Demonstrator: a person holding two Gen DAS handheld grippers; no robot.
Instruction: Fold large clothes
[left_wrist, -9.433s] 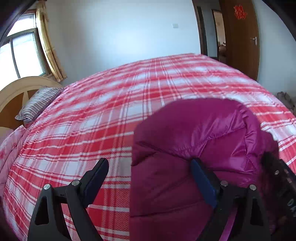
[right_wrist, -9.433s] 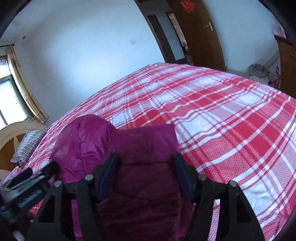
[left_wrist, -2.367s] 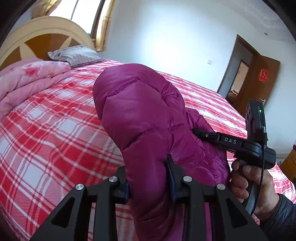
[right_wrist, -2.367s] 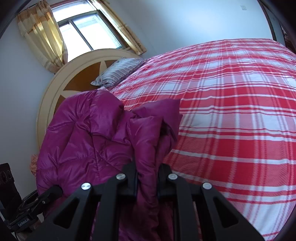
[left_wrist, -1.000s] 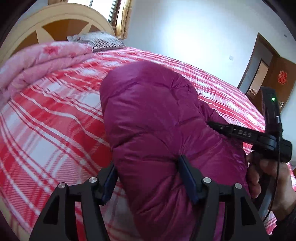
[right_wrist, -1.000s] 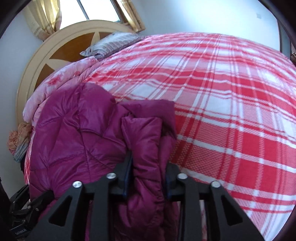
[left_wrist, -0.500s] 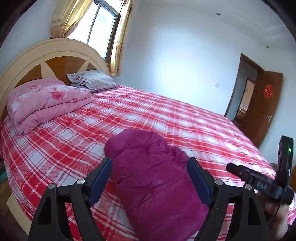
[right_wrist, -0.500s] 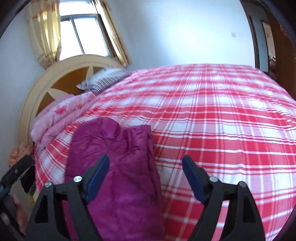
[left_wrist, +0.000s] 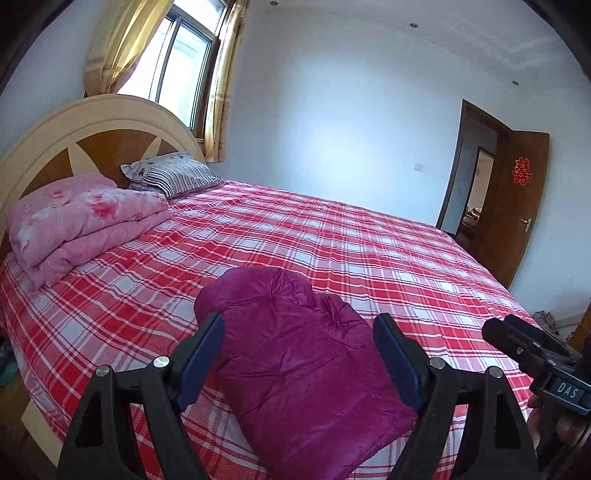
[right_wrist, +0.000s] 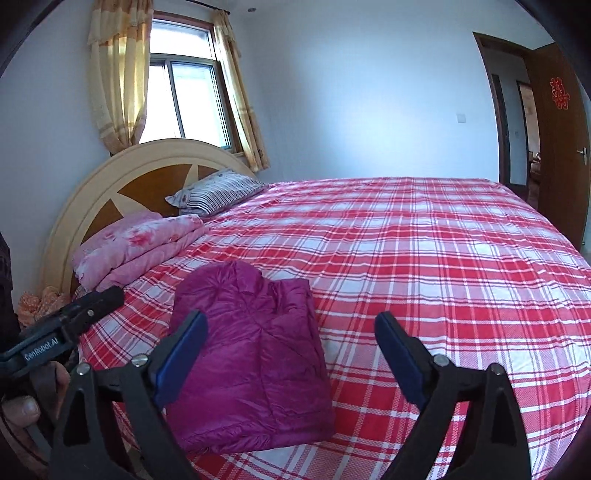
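A folded magenta puffer jacket (left_wrist: 306, 373) lies flat on a bed with a red and white plaid sheet (left_wrist: 369, 251), near the bed's front edge. The left gripper (left_wrist: 299, 354) hangs above the jacket with its jaws spread wide, nothing between the pads and no contact with the cloth. The right gripper (right_wrist: 291, 350) sits higher than the jacket and toward the jacket's right side; its jaws are opening, spread apart and empty. Beyond the jacket, at the headboard (right_wrist: 110, 184), rest a folded pink floral quilt (left_wrist: 81, 225) and a striped pillow (left_wrist: 173, 177).
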